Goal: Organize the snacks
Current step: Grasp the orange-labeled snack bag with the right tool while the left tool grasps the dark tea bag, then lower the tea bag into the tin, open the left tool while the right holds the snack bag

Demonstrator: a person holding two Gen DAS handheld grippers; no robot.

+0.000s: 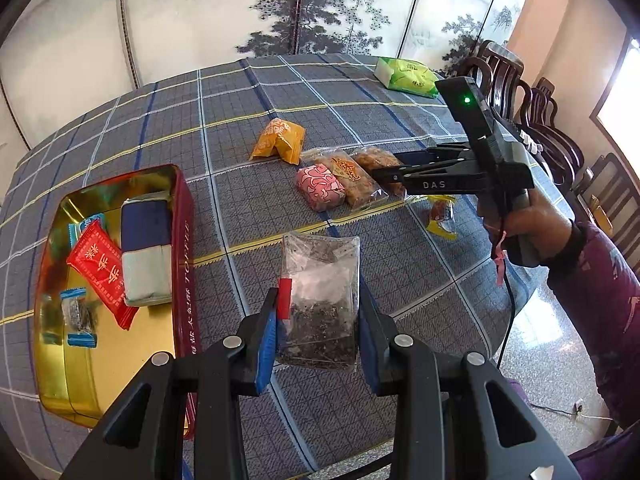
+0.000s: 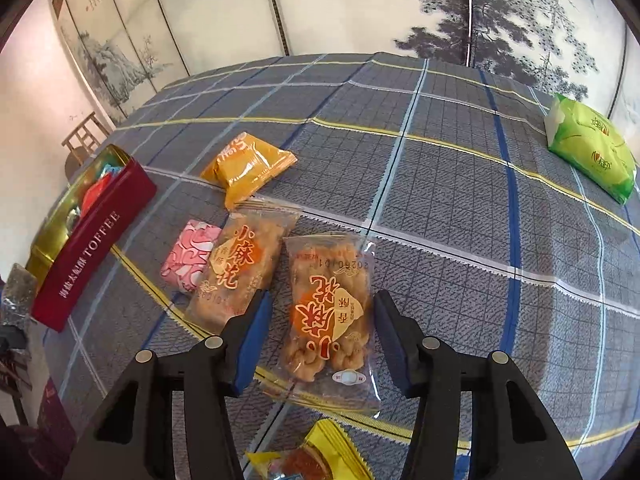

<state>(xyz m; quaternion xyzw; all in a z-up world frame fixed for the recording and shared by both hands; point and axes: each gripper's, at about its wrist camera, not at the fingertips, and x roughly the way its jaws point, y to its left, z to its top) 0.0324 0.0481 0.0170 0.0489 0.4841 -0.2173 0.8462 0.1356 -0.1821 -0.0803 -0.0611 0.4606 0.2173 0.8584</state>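
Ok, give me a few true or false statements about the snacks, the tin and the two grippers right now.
1. The left gripper holds a clear packet of dark crumbly snack. True.
2. The toffee tin is empty. False: it already holds several wrapped snacks, including a red packet.
3. The right gripper straddles a twisted-dough snack packet. True.
4. The green pack lies inside the tin. False: it lies on the tablecloth, far from the tin.
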